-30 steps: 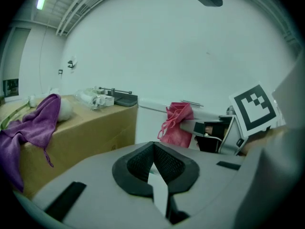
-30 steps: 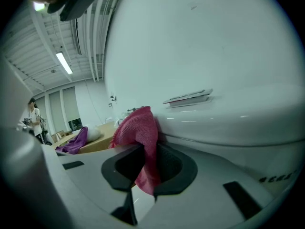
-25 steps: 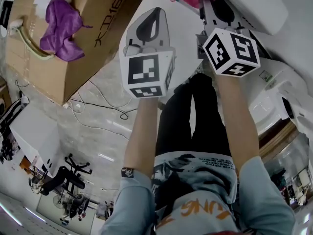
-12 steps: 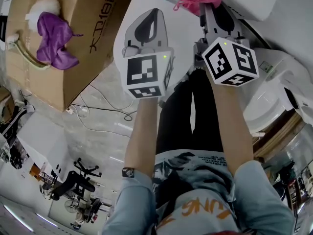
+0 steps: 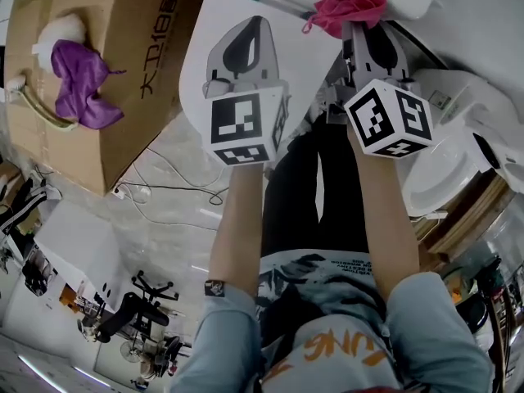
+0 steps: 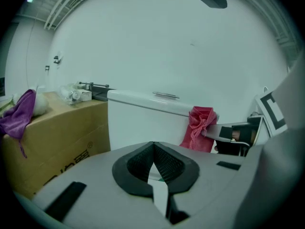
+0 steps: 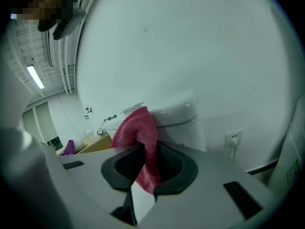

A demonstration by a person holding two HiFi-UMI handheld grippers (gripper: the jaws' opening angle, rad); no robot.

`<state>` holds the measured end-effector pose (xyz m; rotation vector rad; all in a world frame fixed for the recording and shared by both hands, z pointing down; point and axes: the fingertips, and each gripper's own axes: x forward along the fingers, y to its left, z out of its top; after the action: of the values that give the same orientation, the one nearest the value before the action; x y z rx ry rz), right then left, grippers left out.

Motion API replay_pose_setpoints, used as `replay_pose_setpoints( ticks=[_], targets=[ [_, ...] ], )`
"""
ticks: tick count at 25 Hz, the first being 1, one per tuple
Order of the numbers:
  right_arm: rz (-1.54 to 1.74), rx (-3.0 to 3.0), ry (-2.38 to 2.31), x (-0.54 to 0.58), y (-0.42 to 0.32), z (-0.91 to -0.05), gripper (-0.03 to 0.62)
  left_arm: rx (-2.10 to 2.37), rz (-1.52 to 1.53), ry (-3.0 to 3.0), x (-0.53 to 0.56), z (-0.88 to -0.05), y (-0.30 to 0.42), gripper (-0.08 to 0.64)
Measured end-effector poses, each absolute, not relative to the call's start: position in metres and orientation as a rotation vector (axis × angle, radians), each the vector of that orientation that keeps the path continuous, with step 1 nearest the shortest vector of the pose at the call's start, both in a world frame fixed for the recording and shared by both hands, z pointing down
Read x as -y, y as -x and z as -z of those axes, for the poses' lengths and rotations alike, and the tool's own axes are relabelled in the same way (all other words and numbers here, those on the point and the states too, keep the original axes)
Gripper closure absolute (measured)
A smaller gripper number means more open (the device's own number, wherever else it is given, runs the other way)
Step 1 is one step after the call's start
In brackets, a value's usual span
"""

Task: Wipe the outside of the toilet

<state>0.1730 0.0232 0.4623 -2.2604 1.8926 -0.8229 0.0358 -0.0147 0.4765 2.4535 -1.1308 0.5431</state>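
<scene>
Plain white wall fills the background of both gripper views, and against it stands the toilet, its cistern [image 6: 143, 116] boxy and glossy, with the bowl [image 5: 458, 129] lower down on the person's right in the head view. A cardboard box [image 5: 123, 72] sits to the left of the toilet with a purple cloth [image 5: 78, 80] draped on top.

The right claw [image 7: 145, 163] is clamped on a pink cloth [image 7: 140, 132]. The fabric is pinched between the two pads and bunches up above them, with a short tail hanging below. In the head view the cloth [image 5: 356, 2] is held up at the front of the cistern, near its top edge; whether it actually presses on the porcelain I cannot tell. The left claw [image 6: 152, 149] has its pads drawn together with nothing between them, and points at the cistern's front from a little way off.

The cloth looks soft, light and floppy, so a pinch through a thick fold, as here, should keep it from slipping out under drag. The toilet itself is hard, smooth and fixed, likely slick, so the wad would need firm, flat pressure on the cistern and bowl sides.
</scene>
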Motion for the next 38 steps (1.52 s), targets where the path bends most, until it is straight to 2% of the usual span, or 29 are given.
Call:
replay_pose_setpoints(
  ticks=[22, 29, 38],
  targets=[
    [0.799, -1.749, 2.481, -0.094, -0.247, -0.469, 0.512, 0.971, -0.527, -2.506, -0.02, -0.475, -0.093, 0.54],
    [0.766, -1.899, 2.461, -0.093, -0.214, -0.458, 0.512, 1.043, -0.526, -2.478, -0.008, -0.474, -0.072, 0.54],
    [0.642, -2.342, 2.24, -0.053, -0.111, -0.455, 0.512, 1.167, -0.545, -2.413, 0.007, -0.487, -0.007, 0.54]
  ],
)
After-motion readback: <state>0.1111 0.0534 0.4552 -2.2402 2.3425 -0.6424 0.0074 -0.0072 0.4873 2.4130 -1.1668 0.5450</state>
